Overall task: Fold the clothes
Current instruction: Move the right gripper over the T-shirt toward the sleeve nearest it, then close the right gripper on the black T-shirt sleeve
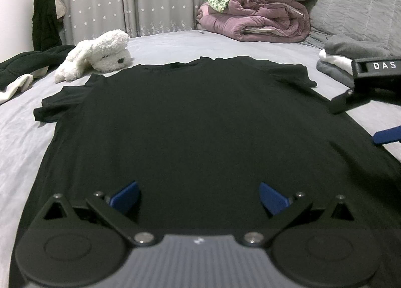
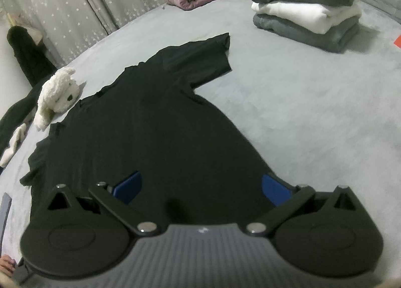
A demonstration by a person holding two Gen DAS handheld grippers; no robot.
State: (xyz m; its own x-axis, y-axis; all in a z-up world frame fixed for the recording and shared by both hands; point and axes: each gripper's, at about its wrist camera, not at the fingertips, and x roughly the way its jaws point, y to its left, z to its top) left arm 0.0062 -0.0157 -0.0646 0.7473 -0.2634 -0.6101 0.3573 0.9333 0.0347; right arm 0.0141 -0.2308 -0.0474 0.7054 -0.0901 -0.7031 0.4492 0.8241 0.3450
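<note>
A black T-shirt (image 1: 190, 122) lies spread flat on the grey bed, collar toward the far side and both sleeves out. My left gripper (image 1: 198, 199) hovers open over the shirt's lower middle, its blue pads wide apart and holding nothing. In the right wrist view the same T-shirt (image 2: 150, 137) fills the centre, and my right gripper (image 2: 200, 189) stands open over its lower right part near the hem edge. The right gripper (image 1: 376, 112) also shows at the right edge of the left wrist view, above the shirt's right side.
A white plush toy (image 1: 97, 55) lies beside the left sleeve. A stack of folded grey and white clothes (image 2: 308, 7) sits at the far right. A rolled purple quilt (image 1: 255, 17) with a green cloth is at the back. Dark clothes (image 1: 27, 62) lie far left.
</note>
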